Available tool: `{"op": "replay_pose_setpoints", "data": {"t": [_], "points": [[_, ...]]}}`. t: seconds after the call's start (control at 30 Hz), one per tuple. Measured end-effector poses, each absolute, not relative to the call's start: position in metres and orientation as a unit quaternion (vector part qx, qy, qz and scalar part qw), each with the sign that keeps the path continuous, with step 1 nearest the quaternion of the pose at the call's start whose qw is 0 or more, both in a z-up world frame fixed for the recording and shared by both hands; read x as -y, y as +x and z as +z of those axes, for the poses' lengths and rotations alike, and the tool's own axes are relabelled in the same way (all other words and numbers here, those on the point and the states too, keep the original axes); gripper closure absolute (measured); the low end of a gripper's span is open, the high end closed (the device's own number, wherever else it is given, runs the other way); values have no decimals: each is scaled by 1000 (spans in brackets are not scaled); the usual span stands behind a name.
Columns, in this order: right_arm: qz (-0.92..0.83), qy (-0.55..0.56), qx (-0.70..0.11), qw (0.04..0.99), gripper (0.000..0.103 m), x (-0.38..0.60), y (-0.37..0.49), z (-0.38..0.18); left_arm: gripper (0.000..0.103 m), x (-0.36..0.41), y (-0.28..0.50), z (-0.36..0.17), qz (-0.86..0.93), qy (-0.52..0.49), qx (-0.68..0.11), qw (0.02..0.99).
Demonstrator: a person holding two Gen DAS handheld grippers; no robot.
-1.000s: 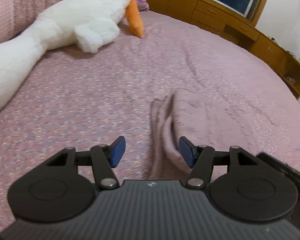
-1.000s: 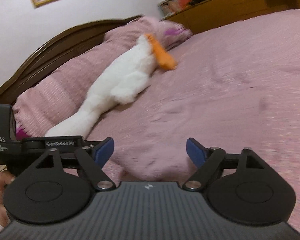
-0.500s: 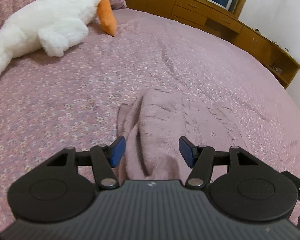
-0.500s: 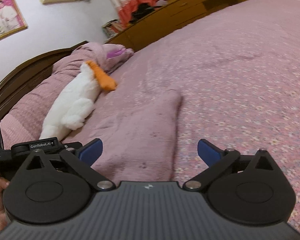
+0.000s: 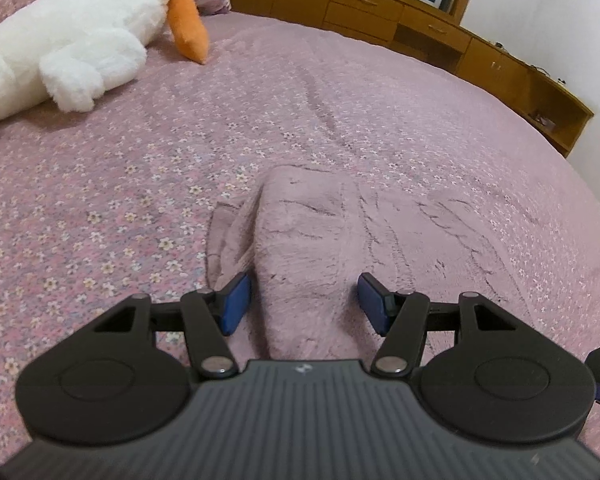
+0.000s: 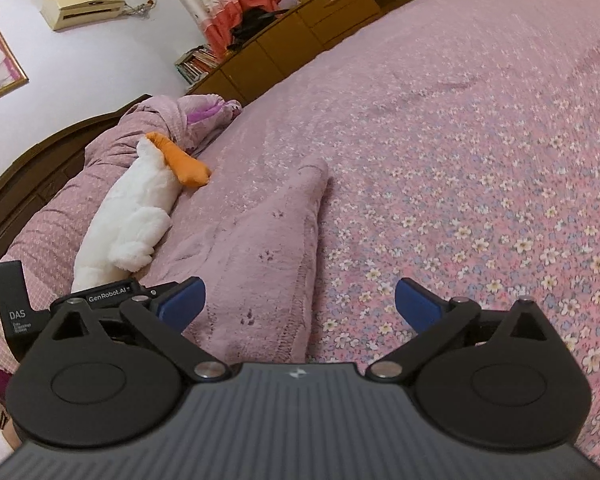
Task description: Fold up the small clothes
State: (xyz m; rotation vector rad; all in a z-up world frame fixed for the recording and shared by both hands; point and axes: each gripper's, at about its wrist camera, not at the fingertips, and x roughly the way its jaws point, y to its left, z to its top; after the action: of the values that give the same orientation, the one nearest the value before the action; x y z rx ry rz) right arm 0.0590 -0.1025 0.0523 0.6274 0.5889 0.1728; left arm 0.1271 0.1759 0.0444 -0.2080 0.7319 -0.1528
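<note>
Left wrist: fuzzy mauve garment (image 5: 312, 248) lies rumpled.

Mauve garment (image 5: 312, 248) on pink floral bedspread (image 5: 140, 168).

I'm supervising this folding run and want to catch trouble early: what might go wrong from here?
The pink garment nearly matches the floral bedspread, so the wide-open right gripper, straddling its edge, may pinch the bedspread too. The left gripper, open around a bunched ridge, might grab several layers and fold them unevenly.
</note>
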Motion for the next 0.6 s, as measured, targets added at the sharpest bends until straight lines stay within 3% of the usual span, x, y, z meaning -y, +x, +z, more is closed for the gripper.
{"op": "replay_pose_setpoints", "data": {"t": [0.07, 0.13, 0.2, 0.4, 0.6], "points": [[82, 305, -288, 904, 0, 102, 60, 50, 44, -175, 128, 41, -80, -99, -352, 927], [81, 306, -288, 904, 0, 102, 59, 48, 75, -174, 126, 40, -95, -100, -346, 928], [82, 307, -289, 903, 0, 101, 60, 47, 82, -174, 124, 40, -97, -107, -340, 929], [94, 297, -280, 908, 0, 96, 60, 51, 86, -201, 109, 66, -79, -138, -302, 940], [109, 294, -290, 904, 0, 85, 64, 45, 83, -219, 122, 39, -59, -120, -358, 924]]}}
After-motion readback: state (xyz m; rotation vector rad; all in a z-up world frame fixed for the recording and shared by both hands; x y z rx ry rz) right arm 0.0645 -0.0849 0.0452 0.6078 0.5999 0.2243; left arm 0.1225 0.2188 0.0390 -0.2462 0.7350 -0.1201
